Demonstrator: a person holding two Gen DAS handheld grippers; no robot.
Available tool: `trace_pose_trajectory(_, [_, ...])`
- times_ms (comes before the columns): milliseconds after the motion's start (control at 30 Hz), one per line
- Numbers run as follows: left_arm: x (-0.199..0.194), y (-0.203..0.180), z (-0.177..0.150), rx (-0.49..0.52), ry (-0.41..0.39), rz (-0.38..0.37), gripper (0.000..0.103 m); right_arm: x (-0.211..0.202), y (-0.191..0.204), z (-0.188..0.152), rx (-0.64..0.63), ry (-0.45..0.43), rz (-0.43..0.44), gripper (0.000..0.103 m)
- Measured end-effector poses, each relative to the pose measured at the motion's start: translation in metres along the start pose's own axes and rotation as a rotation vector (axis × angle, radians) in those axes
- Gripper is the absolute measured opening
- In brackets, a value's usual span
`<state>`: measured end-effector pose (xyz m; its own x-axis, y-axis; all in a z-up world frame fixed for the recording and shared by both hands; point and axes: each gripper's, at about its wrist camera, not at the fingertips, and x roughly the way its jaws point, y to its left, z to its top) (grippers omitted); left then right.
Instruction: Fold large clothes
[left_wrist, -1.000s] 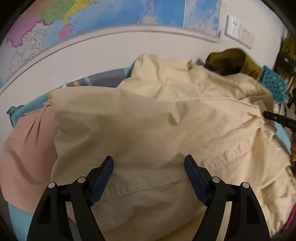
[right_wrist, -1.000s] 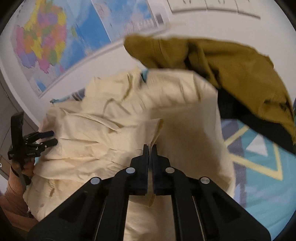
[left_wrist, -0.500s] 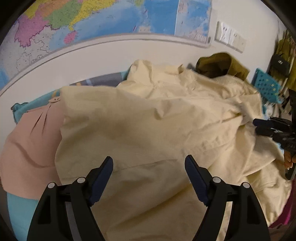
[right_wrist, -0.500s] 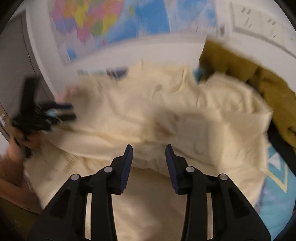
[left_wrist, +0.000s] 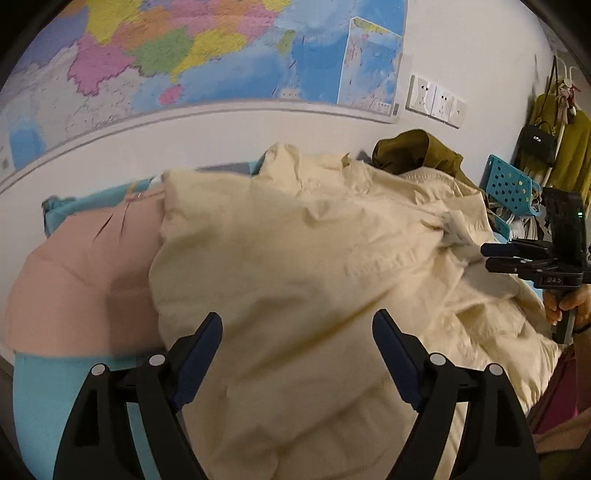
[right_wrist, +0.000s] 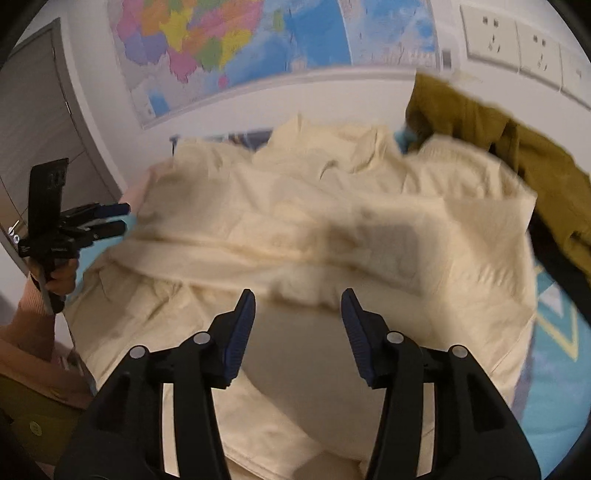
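Observation:
A large cream garment (left_wrist: 295, 240) lies crumpled across the bed, also filling the right wrist view (right_wrist: 332, 221). My left gripper (left_wrist: 297, 317) hovers over its near left part, jaws wide and still opening, with no cloth pinched. My right gripper (right_wrist: 298, 295) is above the near edge of the garment; its jaws are opening and the cloth lies loose below them, not pressed. Each gripper shows in the other's view: the right gripper (left_wrist: 487, 256) at the garment's right side, the left gripper (right_wrist: 123, 219) at its left side, each in a person's hand.
A pink garment (left_wrist: 85, 277) lies left of the cream one on the light blue sheet (left_wrist: 37, 398). An olive garment (right_wrist: 498, 129) is heaped at the back right by the wall. A blue perforated basket (left_wrist: 511, 188) and hanging bags (left_wrist: 535, 144) stand to the right.
My right gripper was shut on the cream cloth and has opened, letting it drop. The left gripper has shifted left and back, so more pink garment and wall show.

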<state>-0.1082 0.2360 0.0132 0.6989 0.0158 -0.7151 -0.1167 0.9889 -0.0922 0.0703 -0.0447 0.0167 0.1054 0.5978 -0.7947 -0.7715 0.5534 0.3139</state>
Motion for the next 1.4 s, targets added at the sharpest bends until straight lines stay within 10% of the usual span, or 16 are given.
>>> trace_pose_trajectory(133, [0.002, 0.005, -0.019, -0.032, 0.031, 0.013, 0.080, 0.016, -0.009, -0.014, 0.058, 0.060, -0.033, 0.047])
trace_pose_trajectory(400, [-0.056, 0.034, -0.053, -0.158, -0.081, 0.012, 0.088, -0.073, -0.016, -0.039, 0.164, -0.125, 0.058, 0.065])
trace_pose_trajectory(900, [-0.042, 0.039, -0.118, -0.308, 0.097, -0.190, 0.093, -0.120, -0.073, -0.154, 0.506, -0.131, 0.030, 0.090])
trace_pose_trajectory(1400, [-0.019, 0.012, -0.105, -0.284, 0.132, -0.351, 0.096, -0.081, -0.038, -0.158, 0.388, -0.046, 0.250, 0.089])
